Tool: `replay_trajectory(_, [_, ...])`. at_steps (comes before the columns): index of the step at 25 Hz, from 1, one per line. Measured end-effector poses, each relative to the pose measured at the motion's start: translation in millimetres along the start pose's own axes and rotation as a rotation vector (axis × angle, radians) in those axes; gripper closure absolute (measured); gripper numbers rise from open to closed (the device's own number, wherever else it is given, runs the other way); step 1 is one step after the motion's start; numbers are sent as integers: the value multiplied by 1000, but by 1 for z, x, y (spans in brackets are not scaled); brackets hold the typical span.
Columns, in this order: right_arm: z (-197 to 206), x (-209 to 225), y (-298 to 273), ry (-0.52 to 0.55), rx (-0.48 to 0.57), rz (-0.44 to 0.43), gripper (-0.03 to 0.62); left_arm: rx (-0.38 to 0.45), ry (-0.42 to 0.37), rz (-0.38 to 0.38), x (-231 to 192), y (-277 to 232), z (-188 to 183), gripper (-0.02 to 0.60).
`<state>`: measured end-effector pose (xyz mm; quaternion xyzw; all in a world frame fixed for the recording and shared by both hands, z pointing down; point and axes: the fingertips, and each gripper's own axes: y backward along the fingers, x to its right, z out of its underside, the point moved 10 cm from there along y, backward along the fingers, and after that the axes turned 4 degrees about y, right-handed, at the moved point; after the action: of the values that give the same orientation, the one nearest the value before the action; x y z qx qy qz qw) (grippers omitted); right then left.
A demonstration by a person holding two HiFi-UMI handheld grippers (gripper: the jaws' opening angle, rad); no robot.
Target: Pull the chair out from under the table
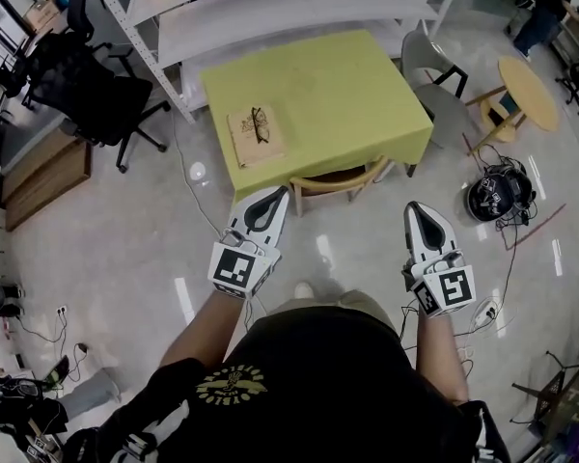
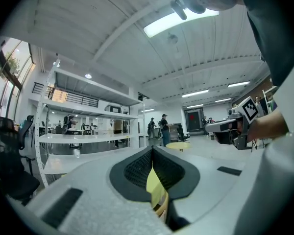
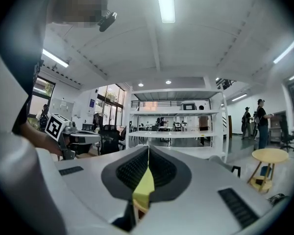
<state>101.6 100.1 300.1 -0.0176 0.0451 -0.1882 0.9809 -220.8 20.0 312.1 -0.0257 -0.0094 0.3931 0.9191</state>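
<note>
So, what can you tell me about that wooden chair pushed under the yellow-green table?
The chair looks like light wood, with a curved back rail. It stands upright, pushed in at the near side of the table, which hides most of its seat; only the back and rear legs show. The left tongs and right tongs, both shut, are short of it.

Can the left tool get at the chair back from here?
Probably yes: the chair back sticks out past the table edge, with nothing between it and the left tool. The tool is shut, so open it first.
</note>
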Motion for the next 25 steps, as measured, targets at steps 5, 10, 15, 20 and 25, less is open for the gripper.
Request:
replay_trajectory(5, [0,7,4,-12,-7,29,582,-7,-5,24,2,-8,1,572])
replay_trajectory(10, [1,19,-7,-14,2,14,583,-5,-18,13,-2,-19,-2,572])
replay_trajectory(15, [-2,35,-29,-10,20,-17,582,12,-29,-22,-11,-34,-9,572])
replay_trajectory(20, [-2,56,-48,-16,26,-41,582,8,-35,-40,-16,-57,-13,572])
replay_trajectory(25, [-2,78,-66,-16,27,-66,582,8,-53,-49,-16,-79,-17,571])
